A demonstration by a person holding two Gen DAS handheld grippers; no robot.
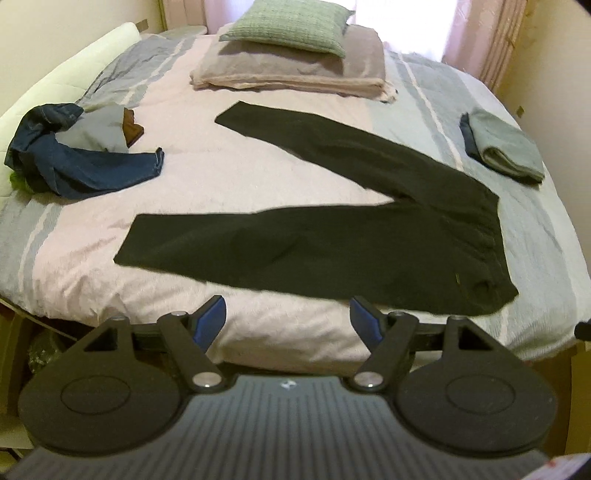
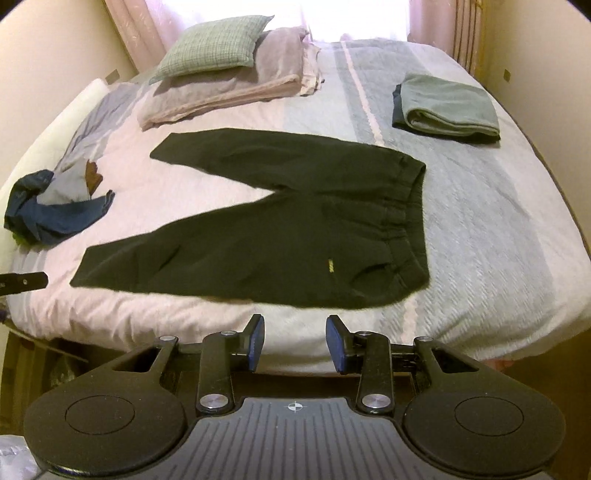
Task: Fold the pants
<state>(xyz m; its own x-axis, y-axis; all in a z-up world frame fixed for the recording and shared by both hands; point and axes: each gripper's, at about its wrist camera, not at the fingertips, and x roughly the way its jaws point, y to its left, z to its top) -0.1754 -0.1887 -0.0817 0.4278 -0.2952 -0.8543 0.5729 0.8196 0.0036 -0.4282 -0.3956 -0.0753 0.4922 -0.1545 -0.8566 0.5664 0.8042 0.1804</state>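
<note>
Black pants point(image 1: 332, 240) lie flat on the bed point(image 1: 207, 177), the two legs splayed apart toward the left and the waistband at the right. The right wrist view shows them point(image 2: 277, 236) with a small yellow label near the waist. My left gripper point(image 1: 287, 306) hovers open above the bed's near edge, just short of the lower leg, with nothing between its fingers. My right gripper point(image 2: 295, 325) also hangs above the near edge, below the waist end. Its blue pads stand apart and hold nothing.
A heap of blue jeans point(image 1: 74, 162) and other clothes sits at the bed's left side. A folded grey-green garment point(image 2: 447, 107) lies at the right. A green cushion point(image 1: 288, 26) on folded bedding point(image 1: 291, 70) lies at the far end, under curtains.
</note>
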